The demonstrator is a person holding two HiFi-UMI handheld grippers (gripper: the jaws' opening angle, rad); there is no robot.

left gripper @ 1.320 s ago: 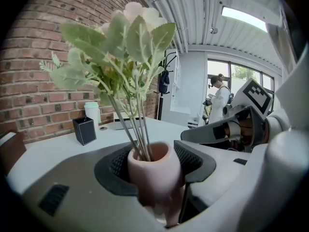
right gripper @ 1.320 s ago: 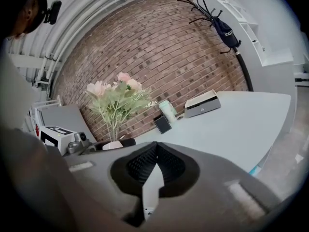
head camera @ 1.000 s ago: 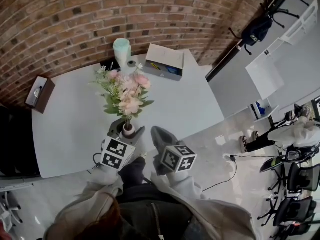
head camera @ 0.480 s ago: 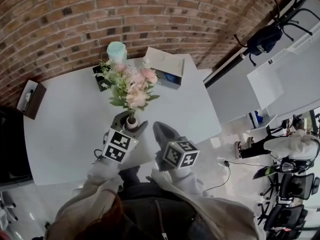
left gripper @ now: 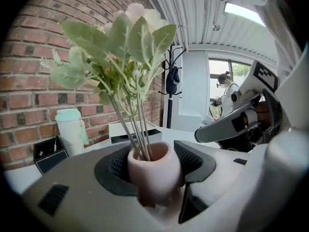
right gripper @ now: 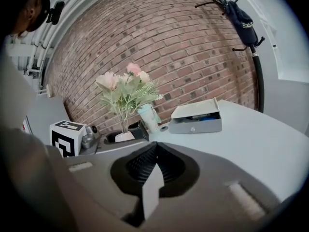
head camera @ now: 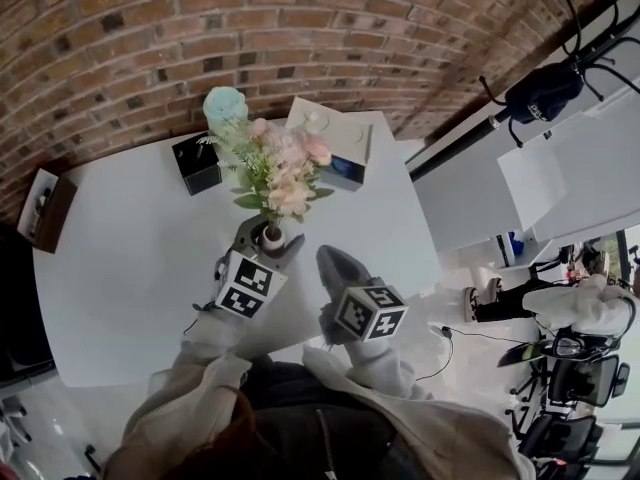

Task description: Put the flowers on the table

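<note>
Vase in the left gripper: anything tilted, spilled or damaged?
Nothing stands out. The pink vase sits upright, clamped between the left gripper's jaws, and the flowers in it look intact. No spill shows on the white table.

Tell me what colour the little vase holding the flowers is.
Pale pink; the vase shows best in the left gripper view.

I see a mint-green lidded tumbler [head camera: 224,108] between a small black cube box [head camera: 196,164] and an open white cardboard box [head camera: 352,136].
</note>
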